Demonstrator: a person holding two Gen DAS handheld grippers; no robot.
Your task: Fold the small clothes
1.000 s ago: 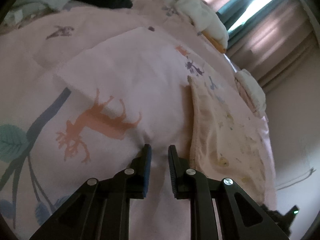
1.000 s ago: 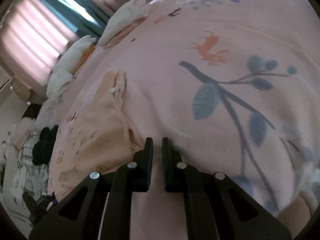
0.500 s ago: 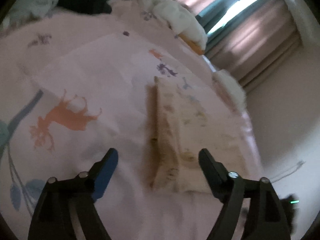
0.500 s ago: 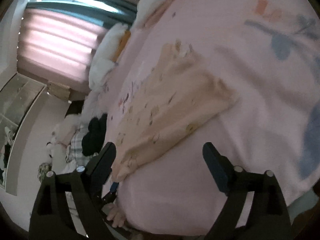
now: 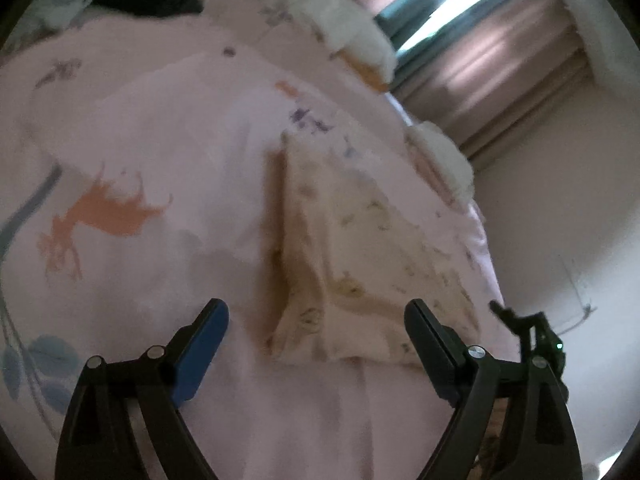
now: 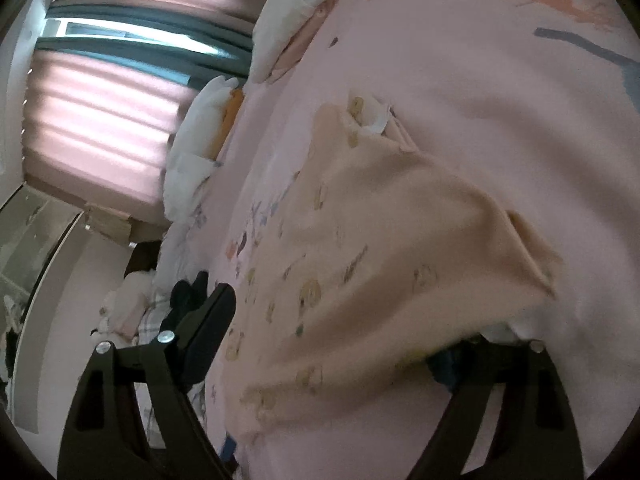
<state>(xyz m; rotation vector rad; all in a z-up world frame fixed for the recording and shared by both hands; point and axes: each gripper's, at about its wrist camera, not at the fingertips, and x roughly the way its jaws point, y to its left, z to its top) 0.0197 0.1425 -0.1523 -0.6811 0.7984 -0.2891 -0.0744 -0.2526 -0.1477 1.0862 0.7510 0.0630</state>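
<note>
So a second ago both my grippers were pinched nearly shut down at the pink bedspread (image 5: 168,152); now the left gripper (image 5: 316,320) has its jaws spread wide with nothing between the pads, hanging just short of the folded cream garment (image 5: 352,248) lying flat on the bed. The right gripper (image 6: 340,320) has swung across and also sprung wide. The garment's near edge now covers its right finger, nothing clamped.
</note>
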